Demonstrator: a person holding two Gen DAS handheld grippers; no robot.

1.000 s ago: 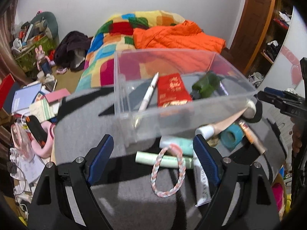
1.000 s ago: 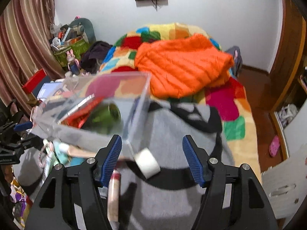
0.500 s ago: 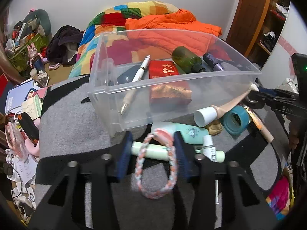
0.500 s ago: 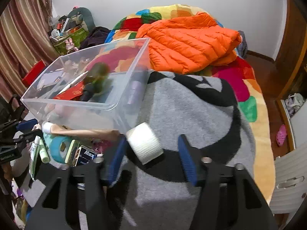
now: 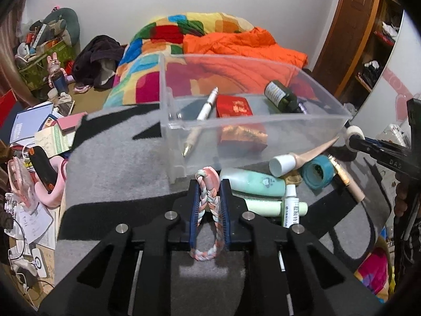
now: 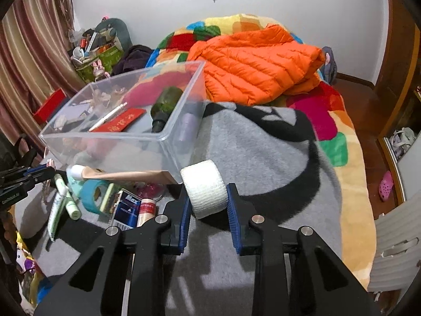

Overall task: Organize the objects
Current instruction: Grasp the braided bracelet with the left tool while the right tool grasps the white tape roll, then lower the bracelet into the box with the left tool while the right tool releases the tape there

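Messy bedroom, grey blanket [image 6: 263, 152] on the bed with one clear bin [image 5: 263, 121] holding four things. Left gripper [image 5: 209, 197] now has its jaws clamped on the one braided bracelet [image 5: 208, 210], right gripper [image 6: 208, 205] on the one white tape roll [image 6: 204, 187]; half a second ago both were only closing in.

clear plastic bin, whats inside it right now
Inside the clear plastic bin: a white pen, a red packet, a dark green bottle and a purple item partly hidden behind the bottle.
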